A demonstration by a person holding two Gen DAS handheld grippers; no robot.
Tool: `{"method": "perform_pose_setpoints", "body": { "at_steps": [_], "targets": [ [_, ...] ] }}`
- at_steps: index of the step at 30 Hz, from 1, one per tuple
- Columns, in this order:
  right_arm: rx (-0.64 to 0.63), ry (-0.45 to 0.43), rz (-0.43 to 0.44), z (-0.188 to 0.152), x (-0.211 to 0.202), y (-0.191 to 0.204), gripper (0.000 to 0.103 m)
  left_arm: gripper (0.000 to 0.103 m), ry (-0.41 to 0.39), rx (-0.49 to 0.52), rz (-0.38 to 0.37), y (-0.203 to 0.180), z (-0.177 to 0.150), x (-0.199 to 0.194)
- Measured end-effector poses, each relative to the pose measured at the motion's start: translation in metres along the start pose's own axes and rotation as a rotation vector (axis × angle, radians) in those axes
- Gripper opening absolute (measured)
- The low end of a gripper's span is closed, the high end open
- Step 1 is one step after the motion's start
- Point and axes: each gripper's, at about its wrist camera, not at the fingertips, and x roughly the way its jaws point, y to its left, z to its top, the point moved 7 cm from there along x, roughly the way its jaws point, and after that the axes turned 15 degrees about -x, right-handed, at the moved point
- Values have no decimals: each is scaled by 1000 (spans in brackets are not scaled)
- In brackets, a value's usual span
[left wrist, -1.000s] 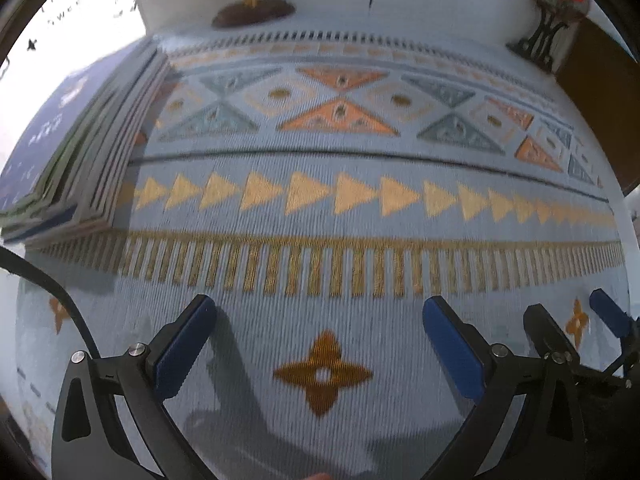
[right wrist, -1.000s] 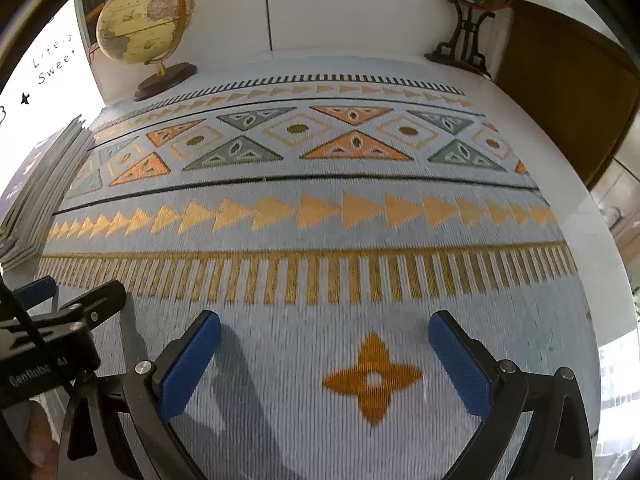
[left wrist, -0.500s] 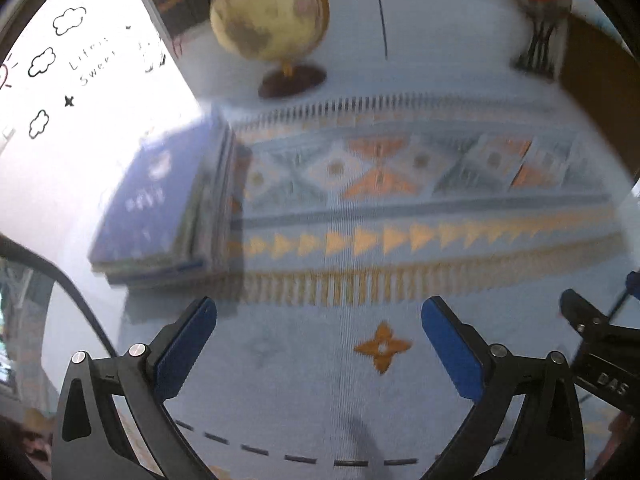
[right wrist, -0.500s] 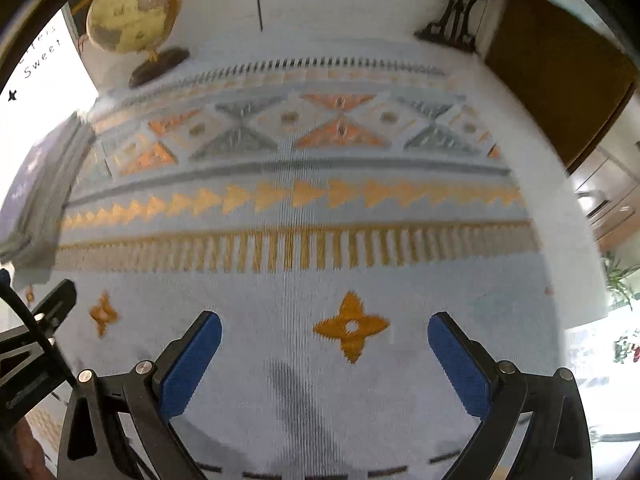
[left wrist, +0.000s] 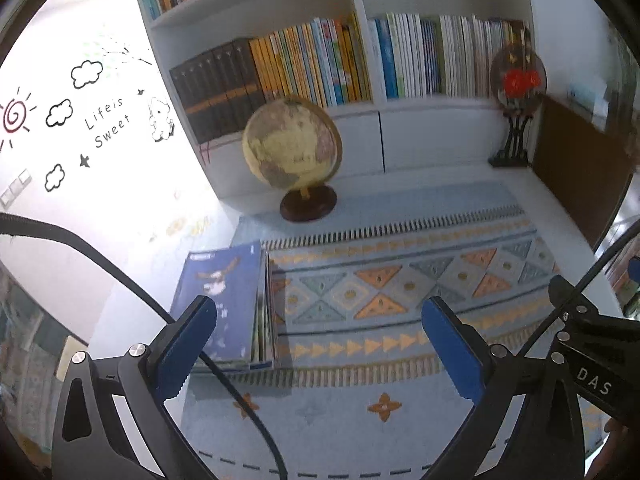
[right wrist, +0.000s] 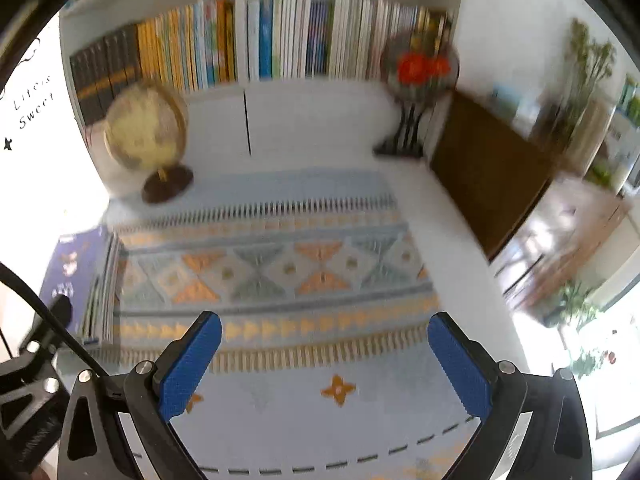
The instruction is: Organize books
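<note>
Blue-covered book stack (left wrist: 224,304) flat on rug; both grippers' fingers spread wide, empty.

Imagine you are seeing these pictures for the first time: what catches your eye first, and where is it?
A yellowed globe stands at the back of the patterned cloth, before a white bookcase packed with upright books. A stack of books with a dark blue cover lies at the cloth's left edge.

1 book stack (left wrist: 224,304), 1 globe (left wrist: 292,148)
</note>
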Motion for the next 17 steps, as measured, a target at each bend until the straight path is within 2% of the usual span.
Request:
{"method": "perform_pose_setpoints", "body": {
  "at_steps": [9,14,17],
  "targets": [
    [5,-46,-9,18,-13,13,103,102,-17,-50,-43,10,14,0],
    [20,-36,4,15,-9,14,103,102,-55,-41,-27,9,13,-3],
    [27,-25,9,12,-5,13,103,102,-29,-38,-48,5,10,-1]
  ]
}}
